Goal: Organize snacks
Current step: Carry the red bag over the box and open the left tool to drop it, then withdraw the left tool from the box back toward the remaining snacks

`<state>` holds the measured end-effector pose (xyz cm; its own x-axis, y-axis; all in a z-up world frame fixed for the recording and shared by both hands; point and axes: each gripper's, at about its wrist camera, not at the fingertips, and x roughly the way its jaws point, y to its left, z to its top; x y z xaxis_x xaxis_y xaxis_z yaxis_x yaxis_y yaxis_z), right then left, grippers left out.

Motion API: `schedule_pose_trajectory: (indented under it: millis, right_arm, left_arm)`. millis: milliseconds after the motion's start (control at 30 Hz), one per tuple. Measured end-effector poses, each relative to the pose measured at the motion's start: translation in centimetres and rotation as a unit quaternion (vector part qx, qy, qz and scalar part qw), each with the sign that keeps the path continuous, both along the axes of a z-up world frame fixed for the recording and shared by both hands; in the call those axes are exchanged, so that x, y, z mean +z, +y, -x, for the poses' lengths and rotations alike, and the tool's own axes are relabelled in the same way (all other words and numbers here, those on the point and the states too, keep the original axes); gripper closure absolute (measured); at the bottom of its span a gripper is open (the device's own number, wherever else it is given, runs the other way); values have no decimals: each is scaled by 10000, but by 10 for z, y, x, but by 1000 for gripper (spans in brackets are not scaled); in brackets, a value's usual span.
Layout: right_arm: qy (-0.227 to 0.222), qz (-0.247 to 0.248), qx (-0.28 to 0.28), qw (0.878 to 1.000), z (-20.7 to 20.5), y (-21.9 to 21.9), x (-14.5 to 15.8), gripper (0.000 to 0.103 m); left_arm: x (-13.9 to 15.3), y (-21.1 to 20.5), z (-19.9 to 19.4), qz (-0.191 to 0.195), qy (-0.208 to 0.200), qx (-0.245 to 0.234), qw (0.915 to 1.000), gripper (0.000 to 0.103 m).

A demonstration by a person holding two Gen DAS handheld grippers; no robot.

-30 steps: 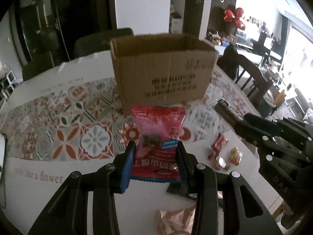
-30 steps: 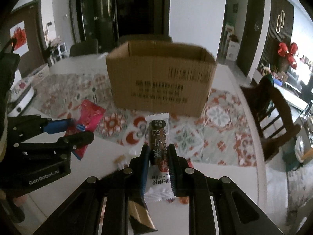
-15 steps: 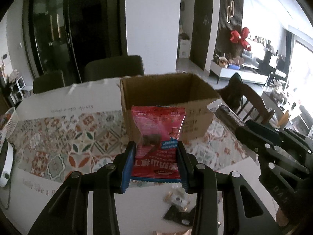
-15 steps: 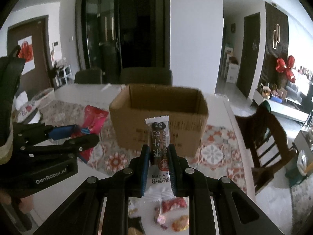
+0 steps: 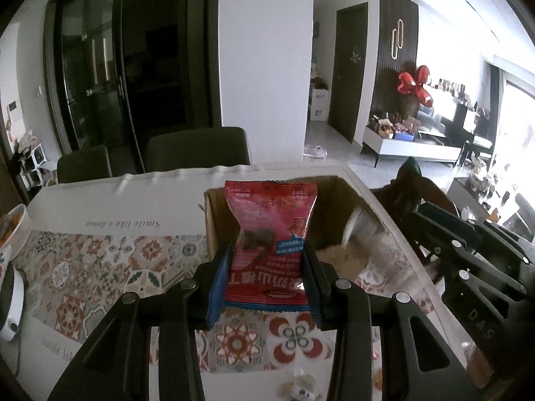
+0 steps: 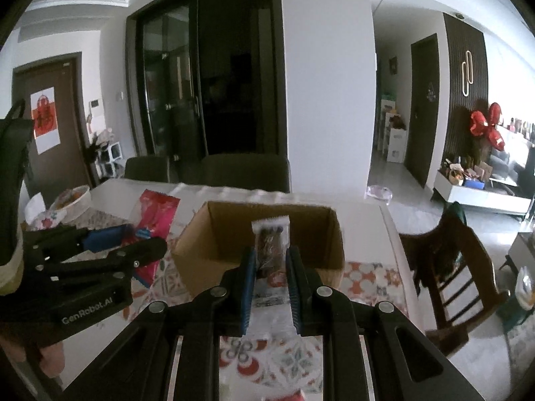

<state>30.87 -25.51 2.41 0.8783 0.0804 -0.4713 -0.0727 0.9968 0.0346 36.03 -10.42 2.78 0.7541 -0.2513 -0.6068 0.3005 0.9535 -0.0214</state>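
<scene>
Both grippers up and clamped

Left gripper point(image 5: 267, 267) sits bottom centre, jaws pinched shut; right gripper point(image 6: 270, 267) same, loaded and level.

We note a white pillar point(image 5: 262, 63) at centre far, with dark glass doors point(image 5: 100, 77) to its left. Two dark chairs point(image 5: 197, 148) stand at the far edge of the table point(image 5: 100, 197), which carries a white cloth with a patterned floral runner point(image 5: 100, 267). A wooden chair point(image 6: 448, 267) sits right. At far right we see a dark slatted wall point(image 5: 398, 50) with a red bow point(image 5: 414, 83), a low white cabinet point(image 5: 411, 148), pale floor and bright window light.
</scene>
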Motion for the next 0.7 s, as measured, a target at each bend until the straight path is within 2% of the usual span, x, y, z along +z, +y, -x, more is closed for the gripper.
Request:
schedule_pose_trajectory:
  millis: [133, 233, 467, 533, 600, 700]
  right_arm:
    - [-101, 19, 3, 9999, -23, -2, 3, 83]
    - [42, -146, 32, 9999, -48, -7, 2, 83]
    - [178, -22, -47, 9998, -85, -12, 3, 83]
    - [218, 4, -95, 9997, -90, -14, 1, 83]
    - [209, 64, -206, 9995, -90, -16, 0, 83]
    - [261, 62, -326, 9991, -93, -21, -1, 82]
  left_arm:
    - [-9, -7, -30, -25, 138, -7, 9999, 63]
    - [-18, -13, -57, -23, 385, -1, 9993, 63]
    - [-29, -26, -95, 18, 778, -133, 9969, 62]
    - [-32, -31, -101, -29, 824, -186, 9964, 54]
    - [-31, -36, -103, -174, 697, -169, 9973, 28]
    - [-27, -37, -103, -254, 557, -109, 9981, 26]
